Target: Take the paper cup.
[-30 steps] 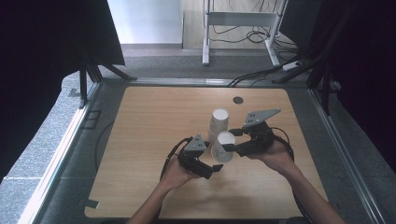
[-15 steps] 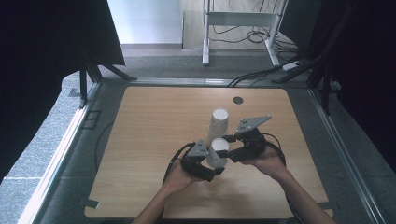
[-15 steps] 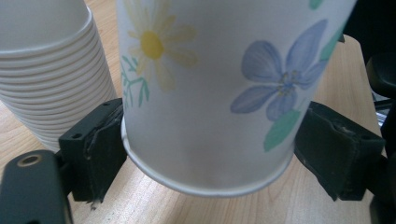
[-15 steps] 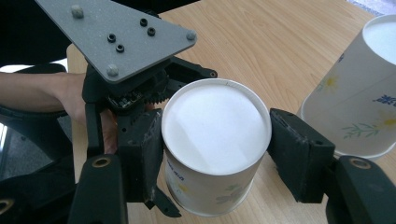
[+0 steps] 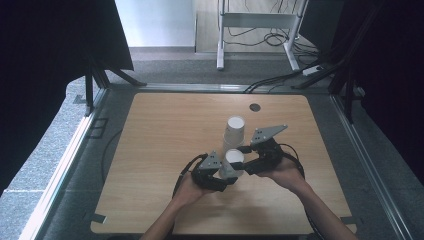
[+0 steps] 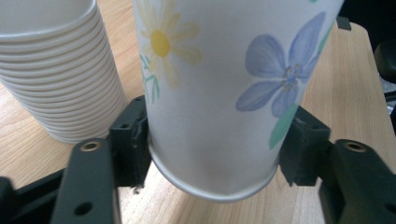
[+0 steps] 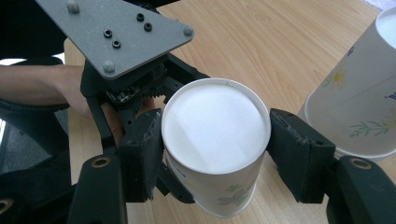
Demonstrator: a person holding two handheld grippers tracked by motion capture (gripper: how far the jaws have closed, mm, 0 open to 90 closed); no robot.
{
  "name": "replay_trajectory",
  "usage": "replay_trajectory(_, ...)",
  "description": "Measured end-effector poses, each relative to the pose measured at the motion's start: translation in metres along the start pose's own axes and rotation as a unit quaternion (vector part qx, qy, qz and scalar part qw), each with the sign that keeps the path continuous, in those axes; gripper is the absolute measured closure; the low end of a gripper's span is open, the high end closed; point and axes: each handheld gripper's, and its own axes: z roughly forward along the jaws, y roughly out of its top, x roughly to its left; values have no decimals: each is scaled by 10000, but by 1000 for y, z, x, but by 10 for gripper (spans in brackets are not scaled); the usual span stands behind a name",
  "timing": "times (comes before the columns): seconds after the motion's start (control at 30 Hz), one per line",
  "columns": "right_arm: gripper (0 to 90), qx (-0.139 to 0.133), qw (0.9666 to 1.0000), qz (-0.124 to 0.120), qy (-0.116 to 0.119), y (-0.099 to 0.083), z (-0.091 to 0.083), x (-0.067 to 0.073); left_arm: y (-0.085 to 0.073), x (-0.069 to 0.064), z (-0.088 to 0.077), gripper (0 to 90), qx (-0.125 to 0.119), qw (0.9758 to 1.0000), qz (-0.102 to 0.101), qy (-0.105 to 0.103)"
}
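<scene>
A white paper cup printed with flowers (image 5: 233, 158) hangs just above the wooden table (image 5: 165, 150), gripped from both sides. My right gripper (image 7: 217, 149) is shut on it near its upper white round end. My left gripper (image 6: 217, 154) has just been closing, and its pads now press on the cup's (image 6: 210, 93) narrower lower end. In the high view the left gripper (image 5: 230, 174) comes from the left and the right gripper (image 5: 242, 163) from the right. A stack of several matching cups (image 5: 234, 130) stands right behind.
A small dark round hole (image 5: 255, 107) sits near the table's far edge. Cables trail from both grippers across the front of the table. A white metal frame (image 5: 260, 20) stands on the floor beyond. Black curtains flank both sides.
The left gripper's jaws went from wide apart to closed around the cup. The right gripper kept its grip, and the cup shifted slightly toward the person.
</scene>
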Motion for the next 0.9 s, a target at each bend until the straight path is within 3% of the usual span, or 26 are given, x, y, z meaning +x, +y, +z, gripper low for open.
replay_trajectory(0.13, 351, 12, 10000, -26, 71, 0, 1, 0, 0, 1, -2, 415, 82, 9999, -2, -66)
replay_trajectory(0.3, 252, 38, 9999, -93, 66, 0, -1, 0, 1, 3, -7, 421, 328, 9994, 115, -18)
replay_trajectory(0.53, 192, 380, 9986, -373, 46, 2, -7, 1, 5, 5, -12, 420, 710, 9971, 290, -17)
replay_trajectory(0.7, 189, 650, 9963, -554, 105, 2, -5, 2, 11, 4, -13, 419, 1020, 9935, 501, -61)
replay_trajectory(0.9, 197, 917, 9930, -709, 232, 1, 3, 5, 18, 0, -11, 418, 1404, 9867, 800, -180)
